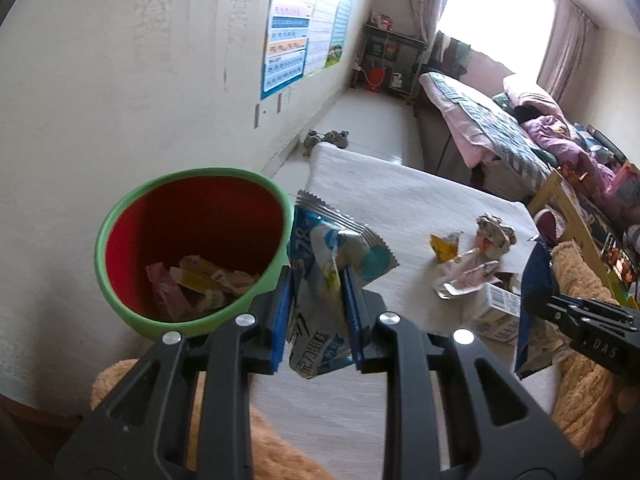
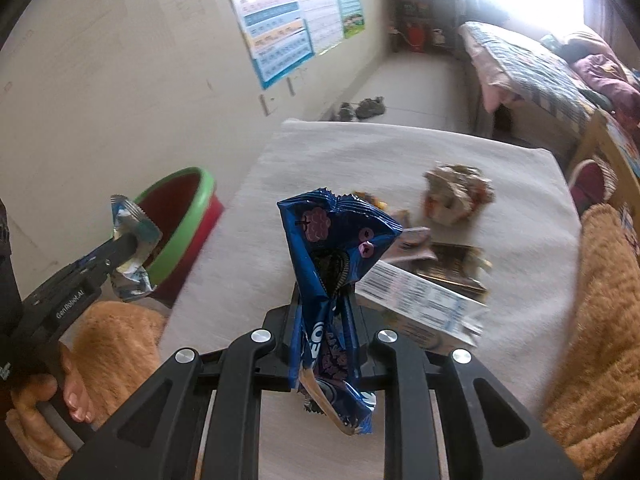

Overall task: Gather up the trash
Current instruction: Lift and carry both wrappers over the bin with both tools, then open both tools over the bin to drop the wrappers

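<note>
- Left gripper (image 1: 316,292) was clamped on a pale blue snack wrapper (image 1: 332,256), its blue pads pinching the crumpled middle of the packet, which hung just beside the rim of the bin (image 1: 120,216) at the table's left edge.
- That bin was a round plastic tub, green outside and at the lip, red inside, with a few pastel wrappers already lying at the bottom.
- Judging by the creases and the serrated seal edge, the pale wrapper was thin, glossy film: almost weightless, limp and slippery, so a grip across bunched folds looked safer than one on a single flat layer.
- Right gripper (image 2: 324,300) was squeezed tight on a dark blue biscuit wrapper (image 2: 336,240), held at its twisted waist and lifted above the table (image 2: 320,152), with the upper end flaring out and the tail dangling below.
- It looked equally light and crinkly; it would probably drop freely once let go.
- Further right, on the pale cloth-covered top, lay a crushed ball of printed paper (image 2: 460,196), soft and easy to pinch anywhere, and a flattened carton (image 2: 420,304) with a barcode, stiffer and best taken by an edge.
</note>
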### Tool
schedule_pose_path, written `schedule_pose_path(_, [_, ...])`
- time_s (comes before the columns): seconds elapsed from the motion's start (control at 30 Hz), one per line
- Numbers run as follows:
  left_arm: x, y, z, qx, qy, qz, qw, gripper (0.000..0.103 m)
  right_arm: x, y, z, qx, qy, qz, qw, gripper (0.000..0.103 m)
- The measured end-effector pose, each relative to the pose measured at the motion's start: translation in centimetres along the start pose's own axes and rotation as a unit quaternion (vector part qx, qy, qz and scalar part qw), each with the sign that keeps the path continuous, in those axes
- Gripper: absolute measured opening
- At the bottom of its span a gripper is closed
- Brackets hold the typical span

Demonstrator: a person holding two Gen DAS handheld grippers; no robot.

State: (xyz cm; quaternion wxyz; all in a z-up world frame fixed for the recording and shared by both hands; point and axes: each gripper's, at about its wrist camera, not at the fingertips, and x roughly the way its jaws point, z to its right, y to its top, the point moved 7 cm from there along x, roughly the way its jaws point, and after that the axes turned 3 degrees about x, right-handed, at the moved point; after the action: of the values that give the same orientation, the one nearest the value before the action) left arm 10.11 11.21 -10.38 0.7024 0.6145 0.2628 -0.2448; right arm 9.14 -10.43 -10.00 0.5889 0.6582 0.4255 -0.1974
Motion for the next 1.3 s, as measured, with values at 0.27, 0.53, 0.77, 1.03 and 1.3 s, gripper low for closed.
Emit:
schedule_pose_path(0.27, [-0.6, 0.5, -2.5, -0.023, 0.01, 0.012, 0.9996, 0.024, 1.3, 1.3, -3.6, -0.019, 0.02, 0.004, 1.0, 0.019])
schedule_pose_path(0.53, [-1.0, 1.4, -4.9, -0.034, 0.026, 0.024, 0.9988, 0.024, 2.7, 2.4, -5.8, -0.018, 0.036, -0.003, 0.999, 0.019])
schedule_pose_path(0.77, [-0.9, 1.9, -7.0, -0.046, 0.035, 0.026, 0.998, 0.024, 3.7, 3.6, -8.0, -0.017, 0.05, -0.001, 0.999, 0.019])
schedule_pose_path(1.03, [-0.9, 2.1, -8.7, -0.065, 0.033, 0.026, 0.997, 0.024, 4.8, 5.3, -11.0, -0.023, 0.066, -0.004, 0.998, 0.019])
schedule_pose_path(1.3, [-1.3, 2.6, -10.9, -0.084, 0.041, 0.025, 0.9953, 0.024, 6.0, 6.3, -14.1, -0.043, 0.08, -0.005, 0.996, 0.019])
